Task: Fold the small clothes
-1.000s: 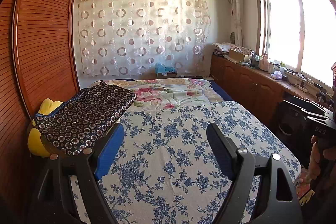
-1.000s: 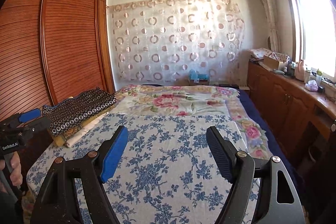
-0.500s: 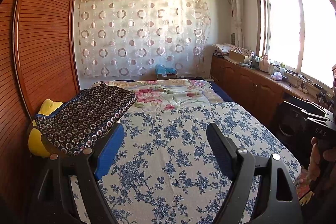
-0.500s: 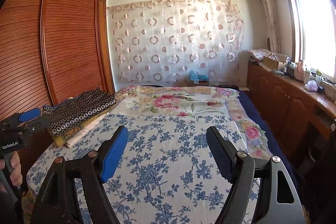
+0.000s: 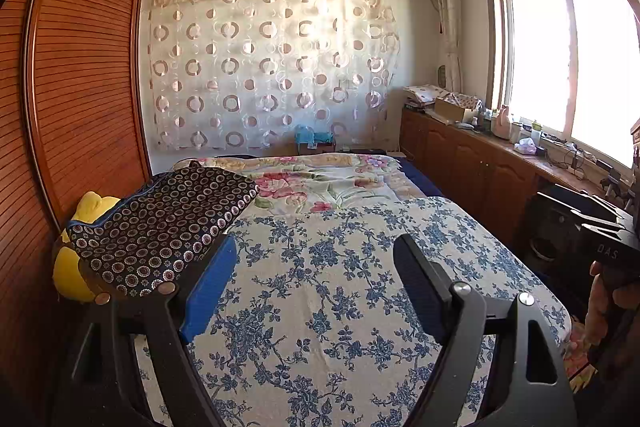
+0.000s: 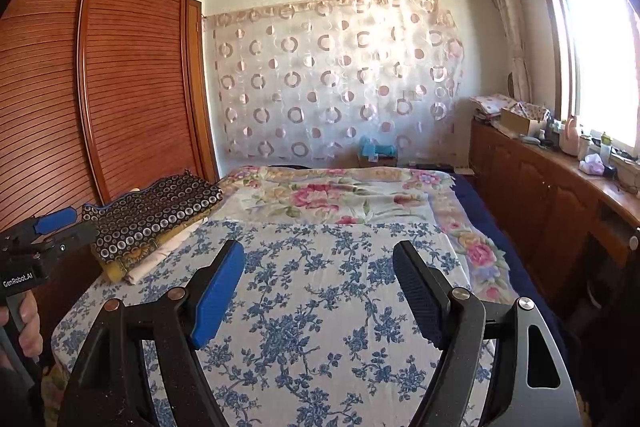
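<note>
2 grippers, left gripper (image 5: 310,281) and right gripper (image 6: 318,287), both hang wide open and empty over the blue-flowered cotton sheet (image 6: 320,307), while 1 folded dark circle-print garment (image 6: 154,215) sits flat on a small stack at the bed's left edge.

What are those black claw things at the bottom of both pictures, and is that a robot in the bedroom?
No robot here: a person holds a two-finger grabber in each hand, and a small camera on each looks forward along its fingers. One picture comes from the left gripper, the other from the right gripper. Both are open and hold nothing. In front is a bed with a blue flowered sheet. At its left edge lies a pile of folded clothes: a dark cloth with little rings on top, and pale and mustard pieces under it. Something yellow sticks out beside the pile; I cannot tell what it is.
</note>
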Action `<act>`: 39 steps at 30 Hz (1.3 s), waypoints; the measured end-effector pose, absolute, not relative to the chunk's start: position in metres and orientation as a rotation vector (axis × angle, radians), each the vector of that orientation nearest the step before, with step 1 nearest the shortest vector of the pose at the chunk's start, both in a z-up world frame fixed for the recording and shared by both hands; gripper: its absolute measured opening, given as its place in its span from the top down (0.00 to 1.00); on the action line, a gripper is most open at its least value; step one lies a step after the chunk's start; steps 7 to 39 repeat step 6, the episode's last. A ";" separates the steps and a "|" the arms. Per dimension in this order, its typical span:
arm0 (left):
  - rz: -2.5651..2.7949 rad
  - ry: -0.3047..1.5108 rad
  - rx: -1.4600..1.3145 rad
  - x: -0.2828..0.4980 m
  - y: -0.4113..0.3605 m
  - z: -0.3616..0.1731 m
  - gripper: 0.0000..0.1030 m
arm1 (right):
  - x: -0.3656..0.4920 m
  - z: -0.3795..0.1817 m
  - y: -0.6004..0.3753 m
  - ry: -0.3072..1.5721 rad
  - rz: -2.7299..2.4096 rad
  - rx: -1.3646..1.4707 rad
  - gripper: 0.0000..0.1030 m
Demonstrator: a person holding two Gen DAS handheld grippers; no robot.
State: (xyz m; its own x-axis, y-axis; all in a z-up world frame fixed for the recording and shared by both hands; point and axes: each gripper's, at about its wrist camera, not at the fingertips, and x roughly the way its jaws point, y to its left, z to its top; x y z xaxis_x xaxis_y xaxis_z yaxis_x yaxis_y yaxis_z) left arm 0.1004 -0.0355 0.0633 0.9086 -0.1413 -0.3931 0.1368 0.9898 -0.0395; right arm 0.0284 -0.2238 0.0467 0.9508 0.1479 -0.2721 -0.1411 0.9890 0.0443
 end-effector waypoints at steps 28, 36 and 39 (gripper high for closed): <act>-0.144 0.407 -0.012 0.100 -0.035 0.062 0.21 | 0.029 0.046 -0.225 0.274 0.145 0.027 0.24; -0.144 0.407 -0.012 0.100 -0.035 0.062 0.21 | 0.029 0.046 -0.225 0.274 0.145 0.027 0.24; -0.144 0.407 -0.012 0.100 -0.035 0.062 0.21 | 0.029 0.046 -0.225 0.274 0.145 0.027 0.24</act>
